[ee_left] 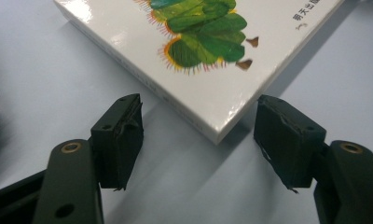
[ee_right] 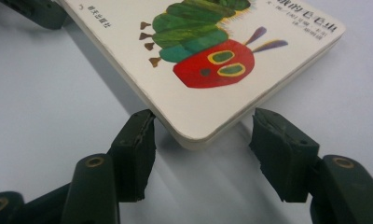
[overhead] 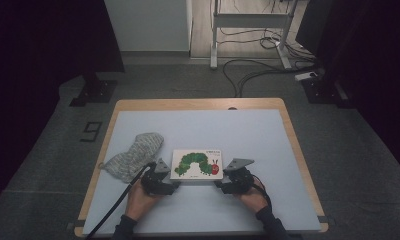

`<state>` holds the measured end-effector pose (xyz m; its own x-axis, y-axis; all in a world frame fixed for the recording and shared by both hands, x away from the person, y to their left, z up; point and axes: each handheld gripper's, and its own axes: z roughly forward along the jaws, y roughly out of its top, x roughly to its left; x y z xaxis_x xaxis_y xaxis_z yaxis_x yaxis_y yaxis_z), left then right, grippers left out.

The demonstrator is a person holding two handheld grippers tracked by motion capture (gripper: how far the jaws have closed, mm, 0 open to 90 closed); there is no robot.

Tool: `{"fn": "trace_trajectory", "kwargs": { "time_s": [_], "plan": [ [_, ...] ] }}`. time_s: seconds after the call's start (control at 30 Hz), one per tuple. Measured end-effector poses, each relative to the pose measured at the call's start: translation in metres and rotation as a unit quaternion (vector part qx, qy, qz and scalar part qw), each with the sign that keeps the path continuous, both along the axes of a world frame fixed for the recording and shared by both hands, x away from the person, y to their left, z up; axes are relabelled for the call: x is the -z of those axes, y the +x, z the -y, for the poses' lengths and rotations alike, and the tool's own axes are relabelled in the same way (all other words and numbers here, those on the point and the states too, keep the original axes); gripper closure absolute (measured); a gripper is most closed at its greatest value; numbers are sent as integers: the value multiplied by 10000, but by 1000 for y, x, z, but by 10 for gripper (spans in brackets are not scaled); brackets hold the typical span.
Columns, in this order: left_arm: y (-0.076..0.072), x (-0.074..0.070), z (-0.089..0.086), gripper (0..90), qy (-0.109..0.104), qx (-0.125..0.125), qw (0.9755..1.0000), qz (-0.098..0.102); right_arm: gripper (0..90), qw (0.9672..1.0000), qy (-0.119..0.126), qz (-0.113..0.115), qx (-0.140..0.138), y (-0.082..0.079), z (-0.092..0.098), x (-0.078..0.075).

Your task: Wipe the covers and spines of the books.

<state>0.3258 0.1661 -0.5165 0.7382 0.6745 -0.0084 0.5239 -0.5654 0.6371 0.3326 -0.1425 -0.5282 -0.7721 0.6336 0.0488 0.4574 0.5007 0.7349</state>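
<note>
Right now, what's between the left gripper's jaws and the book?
Nothing but bare table. In the left gripper view, the left gripper is open, and the book has its corner just short of the jaws.

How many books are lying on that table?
1. A caterpillar picture book lies flat near the front middle of the table, between the left claw and the right claw. The knitted hat beside it could hide little.

A dim room with grey floor (overhead: pixel 188 85), trailing cables (overhead: pixel 253 70), and a white desk frame (overhead: pixel 248 20) beyond.
</note>
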Motion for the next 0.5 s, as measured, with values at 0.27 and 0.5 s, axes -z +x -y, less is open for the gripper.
{"fn": "trace_trajectory", "kwargs": {
  "time_s": [0.27, 0.5],
  "plan": [
    [-1, -2, -2, 350, -42, -28, 10000, 32, 416, 10000, -22, 0, -81, -1, -1, -1],
    [0, -2, -4, 266, -34, -90, 9999, 40, 367, 10000, -4, 14, -63, -1, 0, -1]
  ]
}}
